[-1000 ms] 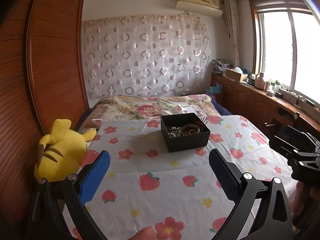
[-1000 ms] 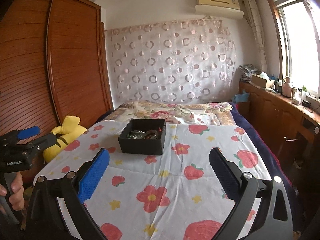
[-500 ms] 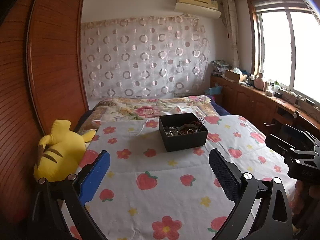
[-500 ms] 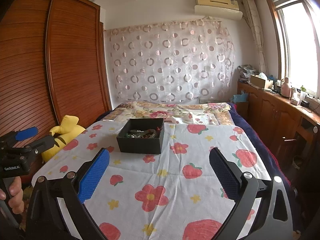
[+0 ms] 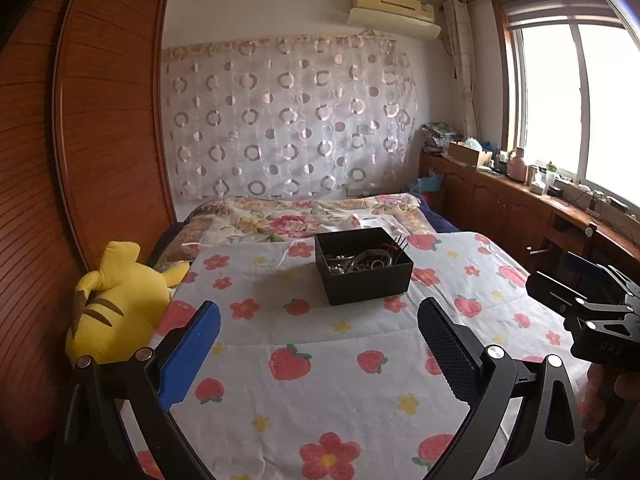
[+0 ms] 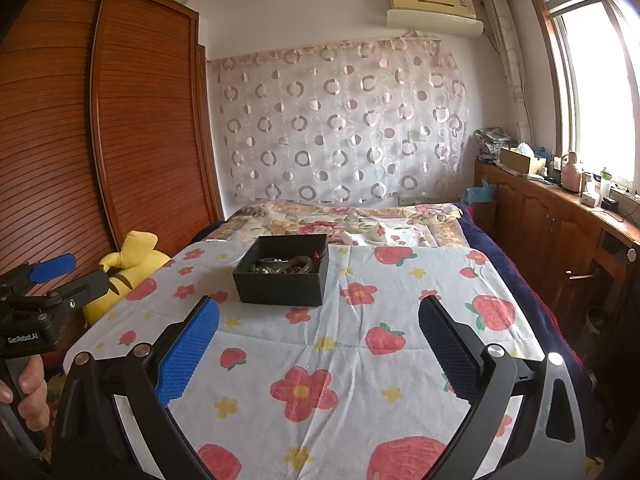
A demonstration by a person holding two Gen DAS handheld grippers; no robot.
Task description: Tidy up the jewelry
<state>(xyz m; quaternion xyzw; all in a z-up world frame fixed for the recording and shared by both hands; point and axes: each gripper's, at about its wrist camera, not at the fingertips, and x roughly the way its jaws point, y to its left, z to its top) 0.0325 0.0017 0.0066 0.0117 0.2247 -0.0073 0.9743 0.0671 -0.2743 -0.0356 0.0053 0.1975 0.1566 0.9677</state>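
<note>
Hovering above a strawberry-print bedspread [image 6: 360, 360], the left gripper [image 5: 318, 344] and right gripper [image 6: 318, 344] both stand with fingers wide apart, holding nothing. Beyond both grippers, a black box [image 5: 362, 266] sits mid-bed with the jewelry [image 5: 360, 262] heaped together inside; a yellow plush toy [image 5: 120, 304] lies well to the box's left. Whether sorting lies ahead or is finished is unclear; any pick would call for steadying the box and pinching one strand cleanly.

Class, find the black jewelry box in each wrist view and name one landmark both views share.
Left wrist view: black jewelry box sits centre, right of the midline, on the bed.
Right wrist view: black jewelry box sits centre, left of the midline.
Shared landmark: yellow plush toy at the bed's left edge.
</note>
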